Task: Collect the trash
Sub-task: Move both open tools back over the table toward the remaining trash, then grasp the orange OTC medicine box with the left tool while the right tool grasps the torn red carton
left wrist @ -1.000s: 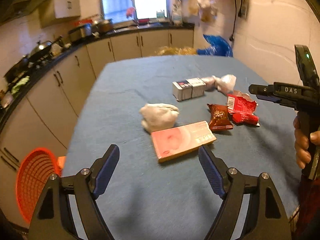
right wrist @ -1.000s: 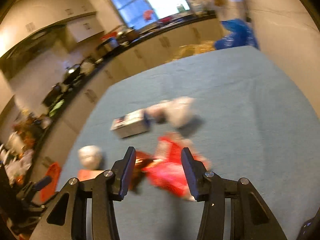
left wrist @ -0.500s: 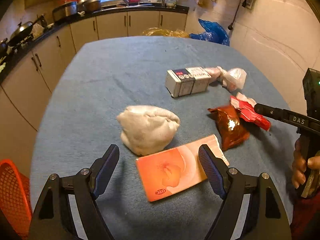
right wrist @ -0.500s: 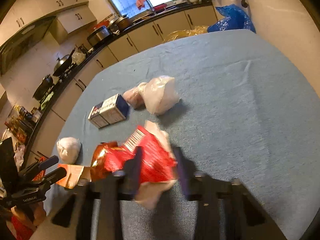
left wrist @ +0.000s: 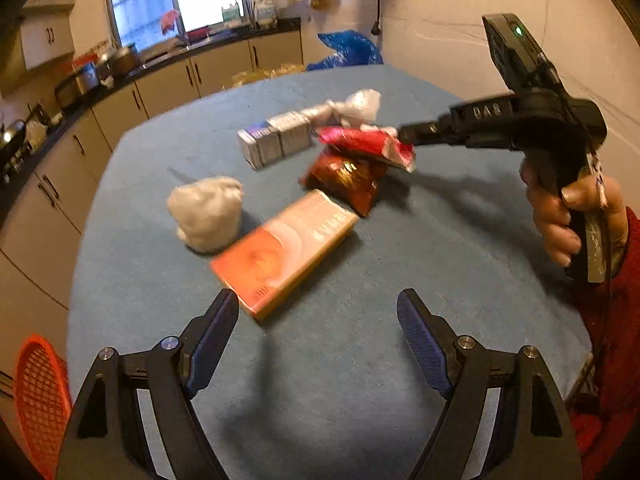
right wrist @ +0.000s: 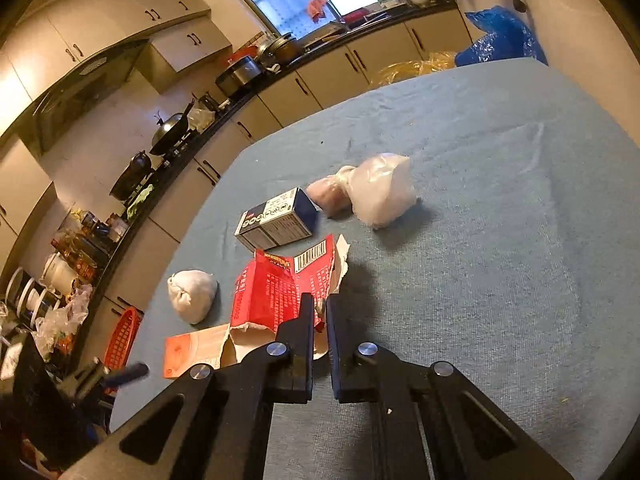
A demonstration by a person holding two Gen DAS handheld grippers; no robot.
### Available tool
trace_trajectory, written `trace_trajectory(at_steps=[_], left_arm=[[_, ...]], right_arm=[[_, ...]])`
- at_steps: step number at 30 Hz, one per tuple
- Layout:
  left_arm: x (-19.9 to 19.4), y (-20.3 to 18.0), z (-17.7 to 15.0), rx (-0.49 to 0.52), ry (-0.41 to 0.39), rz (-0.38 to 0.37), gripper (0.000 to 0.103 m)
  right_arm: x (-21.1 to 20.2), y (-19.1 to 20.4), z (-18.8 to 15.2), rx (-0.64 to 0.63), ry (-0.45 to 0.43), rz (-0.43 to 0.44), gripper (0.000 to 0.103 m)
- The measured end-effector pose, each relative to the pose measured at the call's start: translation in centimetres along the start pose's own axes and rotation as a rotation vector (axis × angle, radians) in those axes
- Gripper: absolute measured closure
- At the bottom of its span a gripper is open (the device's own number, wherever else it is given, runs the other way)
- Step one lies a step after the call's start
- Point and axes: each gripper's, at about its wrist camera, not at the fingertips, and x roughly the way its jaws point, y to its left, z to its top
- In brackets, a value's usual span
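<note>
My right gripper is shut on a torn red wrapper and holds it above the blue tablecloth; it also shows in the left wrist view at the tip of the right gripper. My left gripper is open and empty, just short of a flat orange box. On the cloth lie a white tied bag, a brown snack packet, a blue-and-white carton and a clear plastic bag.
An orange mesh basket stands below the table's left edge. Kitchen cabinets and a counter with pots run along the left and back. A blue bag sits beyond the far edge. A wall is close on the right.
My right gripper has closed on the red wrapper and lifted it off the table. My left gripper has pulled back and tilted up; the orange box is now farther ahead.
</note>
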Motion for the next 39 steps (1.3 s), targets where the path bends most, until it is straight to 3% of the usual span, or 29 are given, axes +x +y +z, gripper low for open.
trace_trajectory(at_steps=[6,14,19,22,23,29,35,39], left_arm=[[1.2,1.1,1.9,0.063,0.005,0.098,0.022],[5.6,1.3,3.7,0.157,0.091,0.084,0.022],[6.9,0.2,3.6,0.179,0.092,0.075,0.022],[7.3,-0.1,3.7,0.143,0.08,0.078,0.028],[7.3,-0.2,3.6,0.13,0.077,0.08,0.038],[6.5,0.3,3.0,0.035,0.04,0.092,0.056],[4.5,1.4,1.7,-0.088,-0.021,0.081,0.057],[3.3,2.0,1.0,-0.14,-0.059,0.095,0.057]], right_arm=[[0.4,-0.4,0.1,0.014,0.017,-0.013,0.096],[0.9,-0.8,0.3,0.038,0.036,-0.022,0.094],[1.4,-0.8,0.4,0.046,0.045,-0.026,0.094],[1.9,-0.9,0.4,0.06,0.062,-0.022,0.094],[2.1,-1.1,0.4,0.065,0.068,-0.018,0.094],[3.0,-1.3,0.4,0.093,0.091,0.003,0.08],[3.6,-1.7,0.2,0.119,0.1,0.018,0.08],[1.8,-1.4,0.4,0.092,0.029,-0.03,0.076]])
